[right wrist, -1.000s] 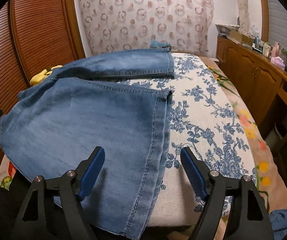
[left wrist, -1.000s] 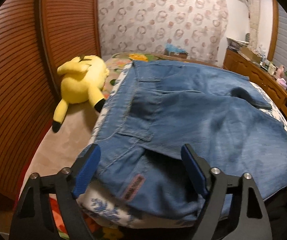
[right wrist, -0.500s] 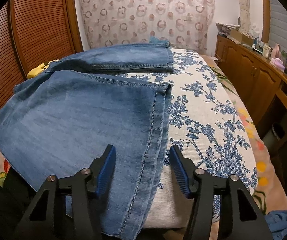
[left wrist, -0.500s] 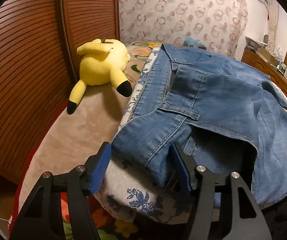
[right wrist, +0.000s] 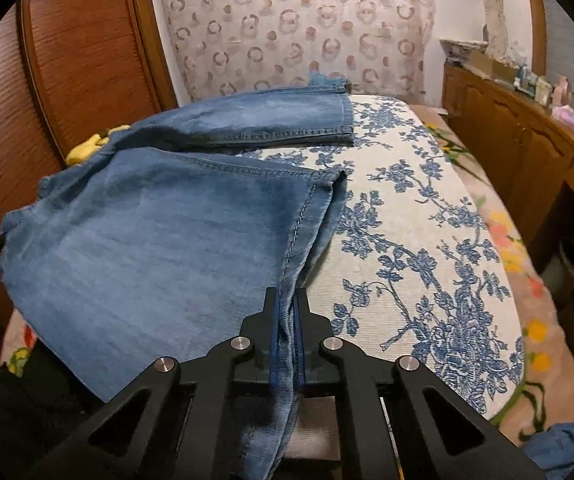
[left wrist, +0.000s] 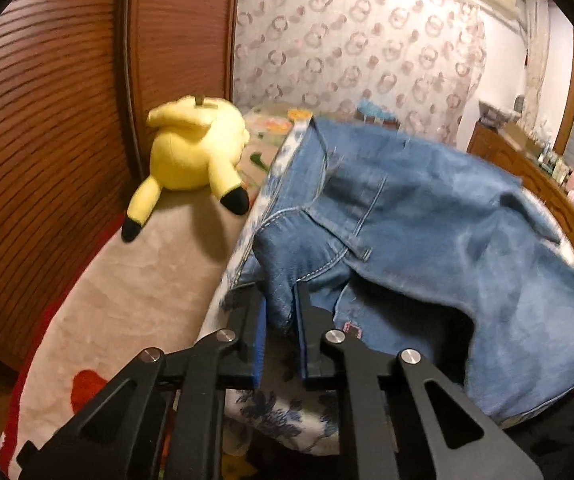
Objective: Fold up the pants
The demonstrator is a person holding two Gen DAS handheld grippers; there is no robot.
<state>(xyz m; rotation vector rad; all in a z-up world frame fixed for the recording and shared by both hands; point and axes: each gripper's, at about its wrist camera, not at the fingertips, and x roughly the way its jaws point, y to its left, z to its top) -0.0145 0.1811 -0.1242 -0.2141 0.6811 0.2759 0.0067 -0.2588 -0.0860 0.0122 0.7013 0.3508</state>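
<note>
Blue denim pants (left wrist: 427, 232) lie spread across a bed covered in a white cloth printed with blue flowers (right wrist: 419, 248). Seen from the left wrist camera, the left black two-finger gripper with blue pads (left wrist: 280, 312) is clamped on a bunched corner of the pants at the waist end, near the bed's front edge; the denim rises in a small peak between its closed fingers. Seen from the right wrist camera, the right black two-finger gripper with blue pads (right wrist: 287, 332) is pinched tight on the stitched hem of the nearer leg, where it hangs over the bed's front edge. The farther leg lies flat towards the back of the bed, apart from the nearer one. Left of the pants, a yellow plush toy with black-tipped feet (left wrist: 191, 160) rests on a beige blanket (left wrist: 135, 280) beside a brown slatted wooden wall (left wrist: 39, 120).
</note>
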